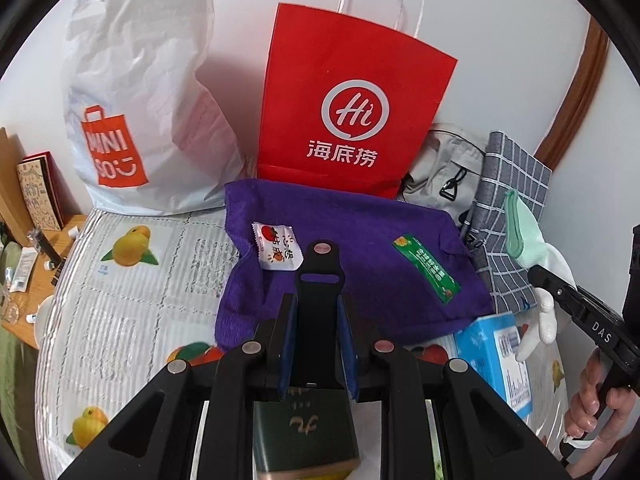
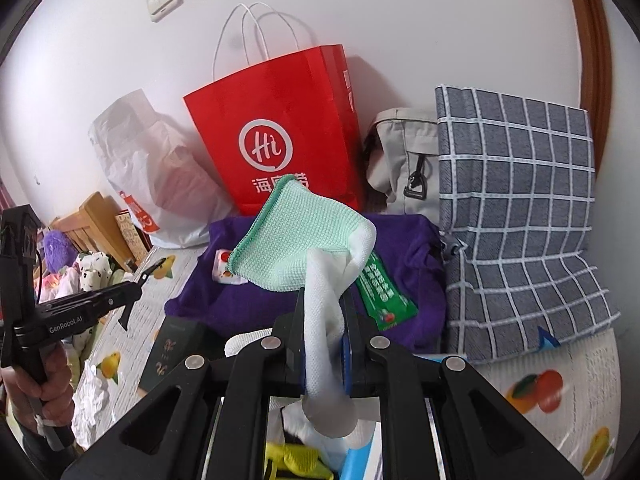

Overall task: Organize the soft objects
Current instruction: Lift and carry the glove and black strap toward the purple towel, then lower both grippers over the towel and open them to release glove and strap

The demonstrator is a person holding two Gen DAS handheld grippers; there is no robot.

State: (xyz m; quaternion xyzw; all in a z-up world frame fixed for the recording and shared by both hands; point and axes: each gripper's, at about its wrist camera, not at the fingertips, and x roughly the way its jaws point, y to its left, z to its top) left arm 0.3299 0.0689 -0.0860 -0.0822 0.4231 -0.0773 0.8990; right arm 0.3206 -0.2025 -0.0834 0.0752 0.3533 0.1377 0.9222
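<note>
In the right wrist view my right gripper [image 2: 323,300] is shut on a mint-green and white mesh cloth [image 2: 296,240], which stands up out of the pads above a purple towel [image 2: 408,272]. The left wrist view shows that gripper [image 1: 538,274] at the right edge with the cloth [image 1: 520,236] hanging from it. My left gripper [image 1: 318,298] is shut on a black slotted strap [image 1: 320,268], held over the purple towel [image 1: 360,232]. A dark green box [image 1: 304,432] lies under it. On the towel lie a white snack sachet [image 1: 276,246] and a green sachet [image 1: 426,268].
Against the wall stand a red paper bag [image 1: 352,100], a white plastic bag [image 1: 140,92], a beige bag [image 1: 440,168] and a grey checked cloth [image 2: 516,208]. A blue box [image 1: 496,356] lies on the fruit-print bed mat [image 1: 128,288]. A wooden table [image 1: 36,264] borders the left.
</note>
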